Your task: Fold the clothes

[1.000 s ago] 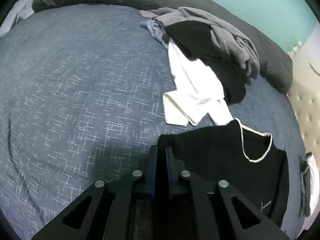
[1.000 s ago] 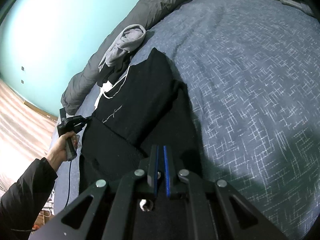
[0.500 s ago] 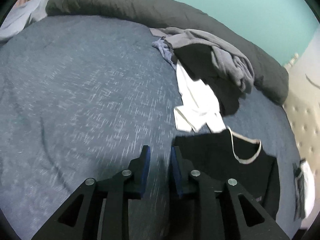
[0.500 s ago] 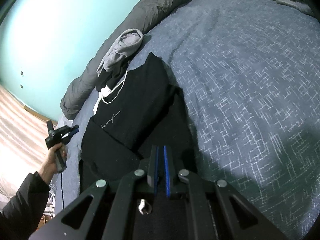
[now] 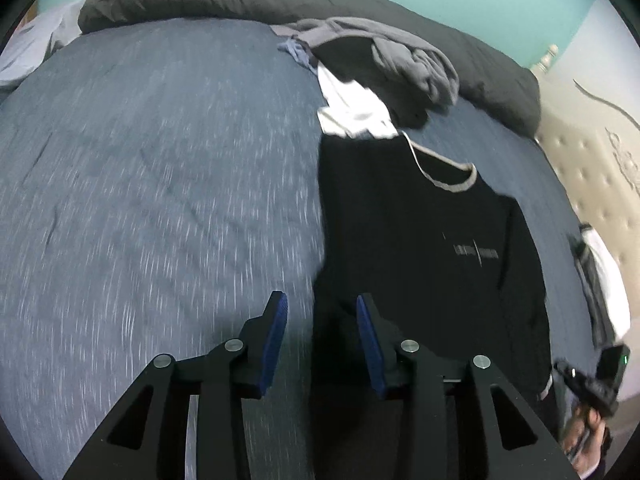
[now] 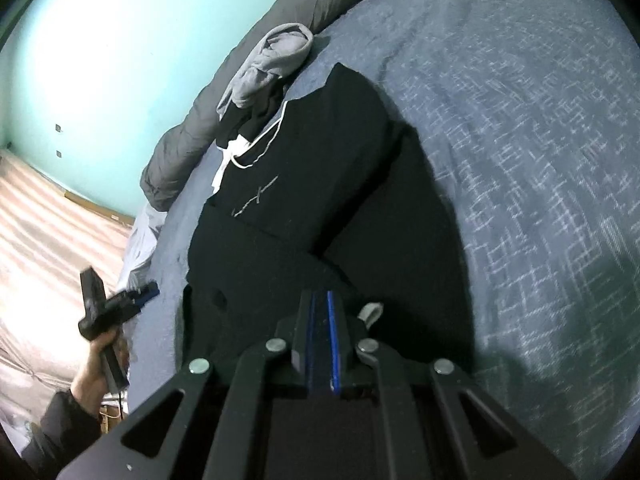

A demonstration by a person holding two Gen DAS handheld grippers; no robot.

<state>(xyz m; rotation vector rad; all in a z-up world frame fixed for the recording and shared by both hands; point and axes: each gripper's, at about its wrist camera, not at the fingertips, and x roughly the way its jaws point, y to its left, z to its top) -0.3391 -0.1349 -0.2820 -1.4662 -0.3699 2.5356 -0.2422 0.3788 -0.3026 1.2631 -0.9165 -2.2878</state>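
Fabric of the black sweatshirt (image 6: 320,184) on the bed (image 6: 540,128) is pinched by the right hand-held gripper (image 6: 322,300); the left hand-held gripper (image 5: 320,308) hangs spread above it.

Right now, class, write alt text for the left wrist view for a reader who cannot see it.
An open left gripper hovers over the left edge of a black sweatshirt with a pale-trimmed collar, spread on a blue-grey bedspread. Beyond it lies a heap of white, black and grey clothes; at lower right a hand holds the other gripper.

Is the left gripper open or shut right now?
Open. The left gripper shows a clear gap between its blue pads, with nothing held; the black shirt lies beyond.
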